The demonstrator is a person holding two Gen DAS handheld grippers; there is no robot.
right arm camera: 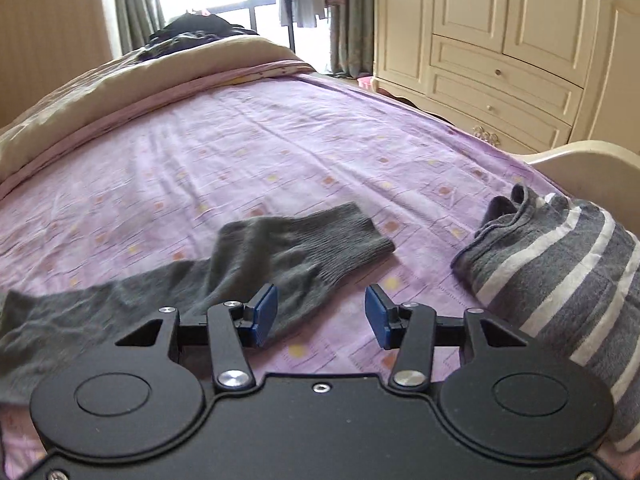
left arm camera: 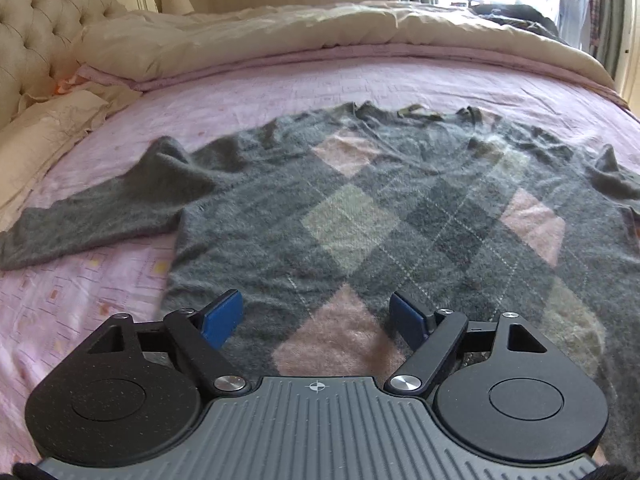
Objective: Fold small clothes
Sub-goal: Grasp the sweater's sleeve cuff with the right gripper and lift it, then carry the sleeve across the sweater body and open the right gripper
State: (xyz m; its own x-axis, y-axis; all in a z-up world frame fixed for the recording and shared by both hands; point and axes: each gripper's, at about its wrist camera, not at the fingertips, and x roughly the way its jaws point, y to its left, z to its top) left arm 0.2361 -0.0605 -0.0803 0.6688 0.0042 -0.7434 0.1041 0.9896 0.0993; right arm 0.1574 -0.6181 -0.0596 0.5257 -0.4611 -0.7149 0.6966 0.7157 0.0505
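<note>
We hold the left gripper (left arm camera: 316,320) open above the hem of the sweater (left arm camera: 360,208), spread flat mid-frame on the bed (left arm camera: 280,88). Our right gripper (right arm camera: 321,316) gapes empty beside its sleeve (right arm camera: 280,252), lower left; a striped garment (right arm camera: 560,272) lies at right.

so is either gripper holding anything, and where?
Nothing held. Left gripper is open above the sweater hem; right gripper is open by its sleeve cuff.
</note>
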